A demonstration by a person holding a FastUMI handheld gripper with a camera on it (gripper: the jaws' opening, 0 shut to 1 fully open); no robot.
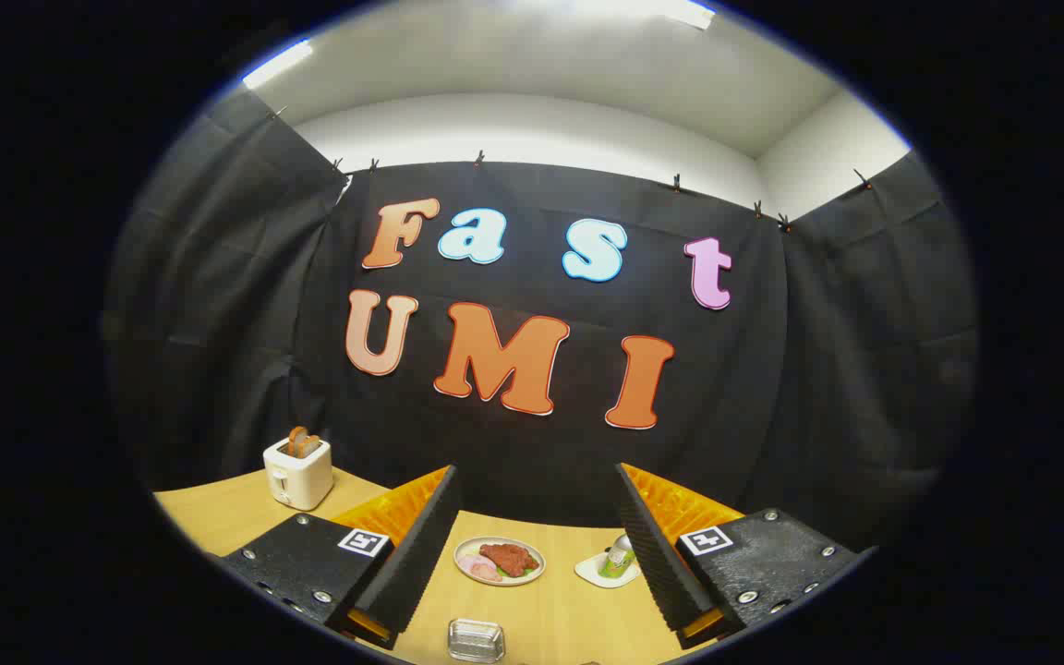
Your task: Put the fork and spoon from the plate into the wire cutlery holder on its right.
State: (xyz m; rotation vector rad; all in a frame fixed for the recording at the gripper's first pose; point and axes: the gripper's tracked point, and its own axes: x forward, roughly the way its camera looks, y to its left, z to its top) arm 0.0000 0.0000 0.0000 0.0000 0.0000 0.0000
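Note:
My gripper (535, 468) is held high over the wooden table (541, 610), open, with a wide gap and nothing between its black ribbed fingers (421, 545). Far below, seen between the fingers, a round plate (499, 561) carries a brown piece of meat and some pink food. To the plate's right, close to the right finger, a small white dish (608, 569) holds a green and silver item. Nearer to me than the plate stands a small silvery, see-through rectangular container (476, 640); at this distance I cannot tell if it is made of wire.
A white toaster (297, 472) with toast sticking out stands at the table's far left corner, beyond the left finger. Black cloth walls close the booth behind and on both sides of the table.

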